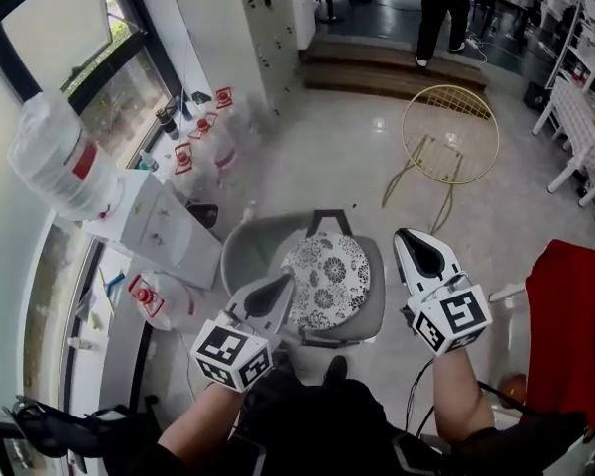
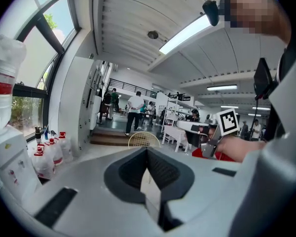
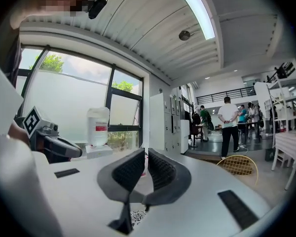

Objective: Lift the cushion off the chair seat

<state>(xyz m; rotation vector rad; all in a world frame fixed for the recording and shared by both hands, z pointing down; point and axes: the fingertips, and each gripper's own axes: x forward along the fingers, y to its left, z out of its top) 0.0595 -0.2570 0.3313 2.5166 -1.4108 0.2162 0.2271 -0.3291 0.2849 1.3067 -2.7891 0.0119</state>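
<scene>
Cushion (image 1: 329, 278) lies between left tongs (image 1: 281, 286) and right tongs (image 1: 413, 238), both closed and empty.

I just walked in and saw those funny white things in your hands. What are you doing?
A person holds a left gripper and a right gripper above a grey chair. A patterned cushion lies on the seat. Both grippers have their jaws shut and hold nothing. In the head view the left one shows by the cushion's left edge and the right one off to the chair's right. The cushion is not yet lifted.
</scene>
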